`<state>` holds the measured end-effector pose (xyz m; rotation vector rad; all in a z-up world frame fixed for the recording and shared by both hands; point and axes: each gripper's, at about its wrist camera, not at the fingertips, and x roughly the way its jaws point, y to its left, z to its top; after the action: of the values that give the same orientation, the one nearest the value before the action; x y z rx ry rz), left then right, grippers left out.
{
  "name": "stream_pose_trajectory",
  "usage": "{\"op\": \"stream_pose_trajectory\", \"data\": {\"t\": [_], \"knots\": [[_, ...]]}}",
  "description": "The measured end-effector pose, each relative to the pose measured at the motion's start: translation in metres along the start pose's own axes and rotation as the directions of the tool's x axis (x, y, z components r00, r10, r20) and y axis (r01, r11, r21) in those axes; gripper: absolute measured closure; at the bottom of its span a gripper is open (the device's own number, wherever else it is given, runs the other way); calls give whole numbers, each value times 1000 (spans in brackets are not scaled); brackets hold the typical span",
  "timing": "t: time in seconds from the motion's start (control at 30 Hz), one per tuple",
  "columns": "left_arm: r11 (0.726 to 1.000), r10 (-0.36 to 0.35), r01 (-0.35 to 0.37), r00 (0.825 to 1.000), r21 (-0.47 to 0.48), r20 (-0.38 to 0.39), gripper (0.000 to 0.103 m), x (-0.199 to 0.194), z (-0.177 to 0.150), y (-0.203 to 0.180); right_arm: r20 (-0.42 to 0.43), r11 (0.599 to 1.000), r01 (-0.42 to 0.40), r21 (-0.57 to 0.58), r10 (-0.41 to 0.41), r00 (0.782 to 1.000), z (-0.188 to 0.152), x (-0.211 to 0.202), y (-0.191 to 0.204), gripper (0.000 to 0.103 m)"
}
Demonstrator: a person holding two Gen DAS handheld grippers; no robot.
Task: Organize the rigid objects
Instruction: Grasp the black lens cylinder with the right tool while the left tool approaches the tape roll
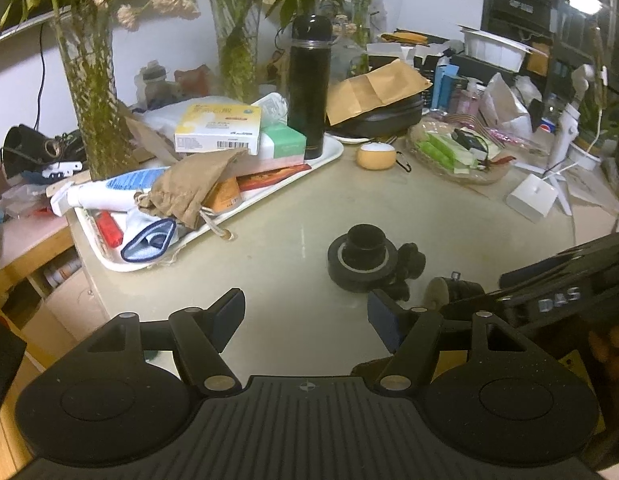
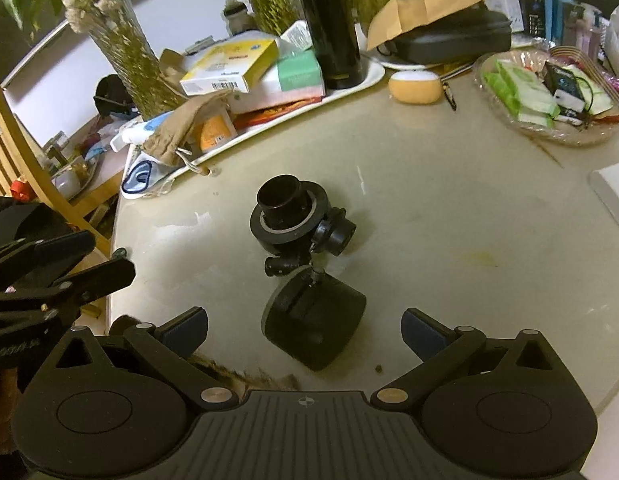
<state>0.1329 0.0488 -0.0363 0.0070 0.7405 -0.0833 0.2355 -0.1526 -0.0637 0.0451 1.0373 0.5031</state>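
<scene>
While the left gripper (image 1: 305, 312) hangs over the bare near part of the round table (image 1: 449, 216) with its jaws apart and nothing between them, a white tray (image 1: 109, 258) at far left carries a tube, a brown drawstring pouch (image 1: 193, 190), stacked boxes and a tall black flask (image 1: 308, 88) standing upright. Toward the middle, a black tape roll (image 2: 287, 220) lies flat with a short black cylinder (image 2: 279, 196) standing in its hole; a small black mount (image 2: 331, 236) touches its right side. Just nearer sits a black wheel-like cylinder (image 2: 315, 326), tilted, between the spread fingers of the right gripper (image 2: 305, 332), which do not touch it. Farther right lie an orange case (image 2: 414, 86) and a clear dish (image 2: 505, 120) of packets.
</scene>
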Motion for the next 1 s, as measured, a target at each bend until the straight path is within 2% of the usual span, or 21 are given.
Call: {"op": "stream_pose_trajectory", "data": {"t": [0.1,0.23,0.33,0.4,0.57,0.87,1.0], "knots": [[1000,6,-6,1000,-3,-2,36,0,0,2,-26,1000,25,-9,-25,999,4,11,5,10],[1000,10,-10,1000,-1,-7,36,1,-2,3,-42,997,82,-11,-83,996,7,21,9,15],[1000,8,-8,1000,2,-9,36,1,-2,3,-53,995,98,-15,-99,994,9,26,10,28],[1000,7,-7,1000,4,-8,36,1,-2,3,-57,994,109,-25,-111,992,8,28,11,41],[1000,5,-5,1000,-1,-11,36,1,-2,2,-12,991,115,-75,-116,993,8,19,14,59],[1000,2,-2,1000,0,-4,36,1,-1,-2,55,959,224,-173,-218,974,8,6,12,60],[1000,4,-4,1000,1,-3,36,1,-1,-3,26,953,249,-171,-248,968,7,15,6,60]]}}
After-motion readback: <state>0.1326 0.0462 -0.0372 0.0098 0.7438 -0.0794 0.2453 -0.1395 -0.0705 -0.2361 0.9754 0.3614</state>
